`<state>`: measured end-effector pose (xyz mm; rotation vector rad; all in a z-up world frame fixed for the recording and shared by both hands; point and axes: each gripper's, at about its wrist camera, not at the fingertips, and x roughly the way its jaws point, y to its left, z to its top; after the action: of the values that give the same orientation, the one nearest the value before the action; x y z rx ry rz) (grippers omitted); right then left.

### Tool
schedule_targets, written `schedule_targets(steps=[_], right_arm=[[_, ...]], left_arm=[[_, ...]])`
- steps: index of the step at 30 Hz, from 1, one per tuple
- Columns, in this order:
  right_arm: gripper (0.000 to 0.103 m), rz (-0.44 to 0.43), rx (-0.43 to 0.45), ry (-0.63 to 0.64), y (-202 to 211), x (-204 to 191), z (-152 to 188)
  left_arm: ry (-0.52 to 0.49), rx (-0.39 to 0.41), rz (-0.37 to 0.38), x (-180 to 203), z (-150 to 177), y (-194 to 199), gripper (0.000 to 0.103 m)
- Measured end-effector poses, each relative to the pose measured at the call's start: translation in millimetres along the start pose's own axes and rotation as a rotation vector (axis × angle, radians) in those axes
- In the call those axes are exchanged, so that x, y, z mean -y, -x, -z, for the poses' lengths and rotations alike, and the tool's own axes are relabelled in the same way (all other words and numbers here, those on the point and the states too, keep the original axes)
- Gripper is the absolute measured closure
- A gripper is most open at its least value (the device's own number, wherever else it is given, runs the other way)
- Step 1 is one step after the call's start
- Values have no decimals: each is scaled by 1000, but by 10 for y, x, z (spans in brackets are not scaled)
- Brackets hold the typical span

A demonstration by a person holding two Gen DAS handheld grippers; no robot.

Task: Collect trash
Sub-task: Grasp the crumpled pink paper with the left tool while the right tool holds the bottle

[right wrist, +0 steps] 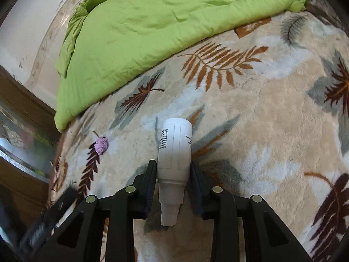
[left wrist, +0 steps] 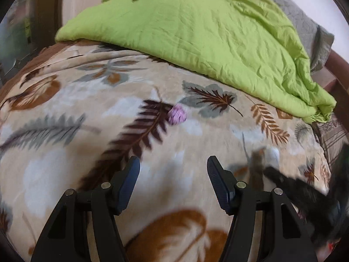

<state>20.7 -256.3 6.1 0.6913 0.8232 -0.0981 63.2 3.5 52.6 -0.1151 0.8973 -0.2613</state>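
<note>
Left hand-held gripper (left wrist: 173,163): matte black plastic, triangular cut-out arms, round silver pivot pins, ribbed dark pads (left wrist: 214,174). Right hand-held gripper (right wrist: 173,170): same black build, silver pins, ribbed finger faces.

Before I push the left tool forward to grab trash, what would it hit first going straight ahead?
Probably the blanket; the open left tool points down at it. The purple wad lies farther along that line, though depth is unclear.

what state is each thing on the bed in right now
white plastic bottle: clamped between the right gripper fingers, nozzle toward the camera
crumpled purple paper ball: loose on the leaf-patterned blanket, untouched
left gripper: open, empty
lime green quilt: rumpled, lying over the blanket's far side
</note>
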Motion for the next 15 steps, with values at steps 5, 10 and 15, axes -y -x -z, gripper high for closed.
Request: schedule_targets(steps=[5,10,15], right_arm=[[70,-16,23,-8,66,31,-50],[70,-34,28,-12,97,39,-95],[70,-41,32,-3,122,15,-103]], left_arm=[[-3,-27,-39,100,-358,-448,54],[-3,-118,-37,107,-547,-913,78],[-37,-89,-57,120,-509,-877,81]])
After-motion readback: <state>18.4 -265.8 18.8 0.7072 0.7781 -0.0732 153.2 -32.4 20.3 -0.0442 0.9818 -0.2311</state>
